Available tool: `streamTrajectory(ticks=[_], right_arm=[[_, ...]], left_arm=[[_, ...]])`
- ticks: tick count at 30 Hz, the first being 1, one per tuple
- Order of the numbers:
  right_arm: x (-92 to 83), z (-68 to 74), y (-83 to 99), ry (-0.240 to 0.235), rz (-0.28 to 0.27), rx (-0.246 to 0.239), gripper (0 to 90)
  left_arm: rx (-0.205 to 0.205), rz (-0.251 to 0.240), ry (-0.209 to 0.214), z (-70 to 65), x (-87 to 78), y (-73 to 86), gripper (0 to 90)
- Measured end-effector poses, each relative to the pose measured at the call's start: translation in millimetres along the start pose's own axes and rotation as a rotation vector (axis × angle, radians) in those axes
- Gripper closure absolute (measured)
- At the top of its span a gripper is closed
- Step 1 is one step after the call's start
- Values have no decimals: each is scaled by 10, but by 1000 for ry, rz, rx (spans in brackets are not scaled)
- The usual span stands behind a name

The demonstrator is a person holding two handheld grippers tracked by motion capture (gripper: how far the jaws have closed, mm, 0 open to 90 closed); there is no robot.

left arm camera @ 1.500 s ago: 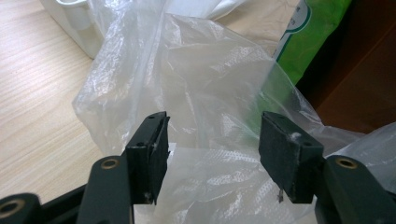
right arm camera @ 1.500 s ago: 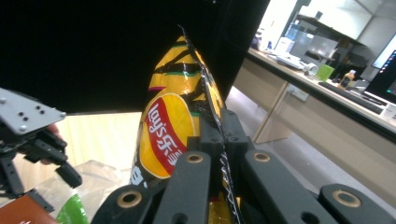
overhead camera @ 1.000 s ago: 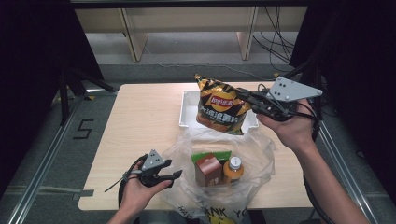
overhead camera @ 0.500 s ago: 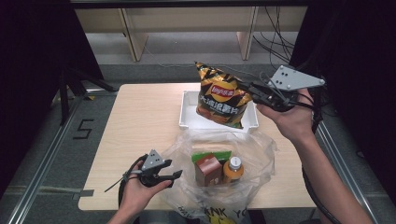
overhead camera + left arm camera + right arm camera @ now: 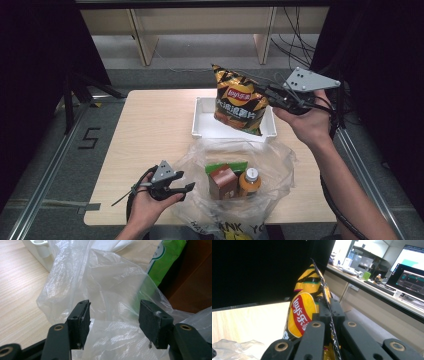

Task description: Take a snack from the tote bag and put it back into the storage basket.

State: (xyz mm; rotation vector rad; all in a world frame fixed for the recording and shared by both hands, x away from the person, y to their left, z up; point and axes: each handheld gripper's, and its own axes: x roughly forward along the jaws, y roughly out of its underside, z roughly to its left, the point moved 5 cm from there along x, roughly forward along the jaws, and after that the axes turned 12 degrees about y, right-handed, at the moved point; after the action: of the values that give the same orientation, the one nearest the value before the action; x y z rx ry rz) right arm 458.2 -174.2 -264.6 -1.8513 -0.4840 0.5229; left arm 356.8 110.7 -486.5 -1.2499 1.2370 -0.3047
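- Now the right gripper (image 5: 272,96) has its jaws clamped on the side seam of the chip bag (image 5: 239,101), which hangs above the white tray (image 5: 201,125).
- Down low, the left gripper (image 5: 113,315) sits with jaws spread apart at the clear plastic bag (image 5: 280,160).
- Inside that bag: a brown carton (image 5: 222,181) beside an orange bottle (image 5: 249,181).

My left gripper (image 5: 187,187) low at the near left, jaws parted, held in my left hand (image 5: 150,202), my right gripper (image 5: 265,92) raised at the far right, jaws clamped together, right forearm extended
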Motion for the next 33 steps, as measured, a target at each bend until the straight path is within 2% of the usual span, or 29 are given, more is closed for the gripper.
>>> streamTrajectory(ticks=[2,3,4,5,6,7,9,10,12,13,14,15,18,19,20,21,22,25,27,29,30,31,32,33], right_arm=[[14,-11,15,7,9,5,900],[31,-26,15,2,1,-7,900],[39,-26,21,-1,8,1,900],[50,-38,21,4,4,-7,900],[49,-36,30,6,15,0,900],[67,-56,26,14,9,-6,900],[91,-69,30,18,10,-8,900],[98,-68,36,25,17,1,900],[123,-73,41,17,18,3,900],[129,-83,45,28,20,-3,900],[138,-77,51,23,25,9,900],[154,-98,51,24,22,-10,900],[189,-89,59,19,32,6,900],[202,-94,64,25,36,1,900],[219,-93,67,25,38,-1,900],[230,-89,72,27,45,3,900],[250,-106,73,29,41,-12,900],[290,-91,88,19,48,4,900],[319,-90,103,22,51,9,900],[348,-101,114,31,49,0,900],[365,-93,122,20,54,5,900],[372,-103,126,23,55,-6,900],[389,-106,129,32,52,-5,900],[395,-93,139,23,66,9,900]], left_arm=[[0,-2,-1,0,0,-1,420],[-8,-13,-1,-6,7,-6,420],[-32,-23,-2,-19,13,-3,420],[-18,-7,-2,-10,1,2,420],[-24,-10,3,-13,2,2,420],[-1,-6,3,0,-4,-3,420],[-3,-7,2,1,-8,-3,420],[-30,-28,-6,-15,3,-6,420],[-29,-25,-3,-15,1,-3,420],[-29,-26,-2,-14,1,-2,420],[-18,-23,0,-7,0,-3,420],[-19,-22,0,-7,1,-2,420],[-21,-20,5,-11,7,-1,420],[-6,-5,1,-4,-3,3,420],[-22,-2,-2,-13,-4,7,420],[-27,-4,5,-16,-2,8,420],[-29,-6,2,-18,-4,8,420],[-19,-12,-5,-11,-11,3,420],[-19,-32,6,-15,-5,-10,421],[-19,-28,2,-9,-19,-11,421],[-21,-31,1,-9,-21,-10,421],[-2,-12,3,5,-36,-4,421],[-1,-16,5,5,-36,-1,421],[-15,-32,5,-4,-27,-3,421]])
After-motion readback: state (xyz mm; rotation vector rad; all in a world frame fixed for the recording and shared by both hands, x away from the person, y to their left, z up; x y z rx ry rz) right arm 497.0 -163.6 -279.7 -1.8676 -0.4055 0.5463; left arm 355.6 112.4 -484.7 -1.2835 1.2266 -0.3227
